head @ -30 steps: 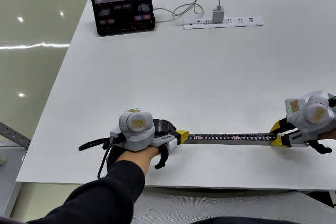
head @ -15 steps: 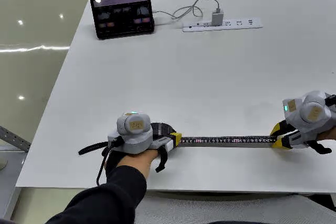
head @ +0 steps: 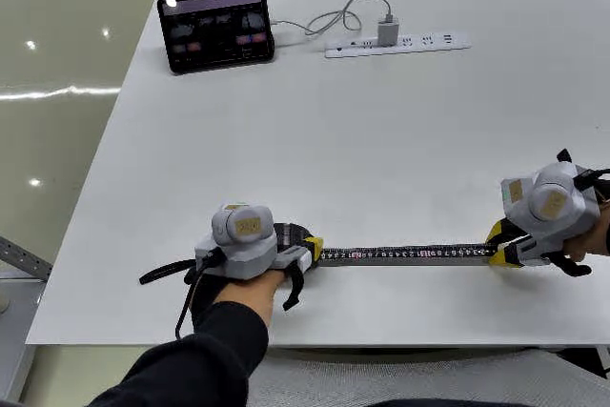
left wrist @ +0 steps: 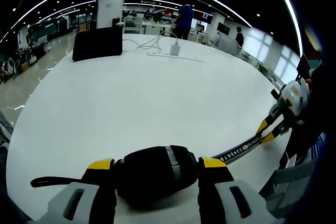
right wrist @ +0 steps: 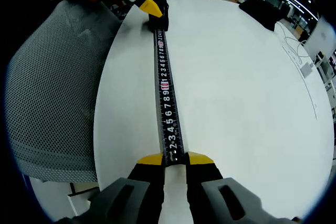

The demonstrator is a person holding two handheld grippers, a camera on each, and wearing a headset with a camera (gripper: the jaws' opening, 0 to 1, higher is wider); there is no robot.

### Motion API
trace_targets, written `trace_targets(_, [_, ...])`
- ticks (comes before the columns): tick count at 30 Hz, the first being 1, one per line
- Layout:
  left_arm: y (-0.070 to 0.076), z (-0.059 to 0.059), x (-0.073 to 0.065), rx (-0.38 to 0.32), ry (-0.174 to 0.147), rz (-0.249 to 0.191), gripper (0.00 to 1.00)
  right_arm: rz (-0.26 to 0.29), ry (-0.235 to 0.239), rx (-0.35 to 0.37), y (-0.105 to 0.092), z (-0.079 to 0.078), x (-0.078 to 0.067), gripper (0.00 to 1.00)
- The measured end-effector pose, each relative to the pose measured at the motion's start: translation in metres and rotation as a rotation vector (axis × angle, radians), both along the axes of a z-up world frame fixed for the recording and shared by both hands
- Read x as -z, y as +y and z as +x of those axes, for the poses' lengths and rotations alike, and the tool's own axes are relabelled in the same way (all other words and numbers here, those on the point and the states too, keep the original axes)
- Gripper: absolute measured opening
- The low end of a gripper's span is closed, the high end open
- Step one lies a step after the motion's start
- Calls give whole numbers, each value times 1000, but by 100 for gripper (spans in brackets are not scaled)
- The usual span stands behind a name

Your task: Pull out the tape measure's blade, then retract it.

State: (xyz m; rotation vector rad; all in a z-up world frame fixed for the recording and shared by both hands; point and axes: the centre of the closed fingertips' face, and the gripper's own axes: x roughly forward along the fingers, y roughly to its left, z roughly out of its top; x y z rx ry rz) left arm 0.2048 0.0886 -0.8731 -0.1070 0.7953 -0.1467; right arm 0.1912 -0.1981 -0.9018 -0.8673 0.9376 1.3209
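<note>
Black tape measure (left wrist: 157, 179) clamped in left tongs (left wrist: 156, 163), its blade (right wrist: 167, 103) pinched by right tongs (right wrist: 170, 158).

Left tongs (left wrist: 156, 165) clamping; right tongs (right wrist: 171, 159) pinched tight; set wide apart.
</note>
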Motion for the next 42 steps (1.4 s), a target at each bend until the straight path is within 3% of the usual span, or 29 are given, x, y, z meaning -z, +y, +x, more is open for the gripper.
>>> trace_targets(5, [-1,0,2,25,7,38,58,-17,-1,9,-1,1,0,11])
trace_targets(11, [0,0,2,36,0,57,57,8,1,39,-2,2,0,10])
trace_targets(42, [0,-1,1,28,-1,43,58,-10,-13,31,8,2,1,10])
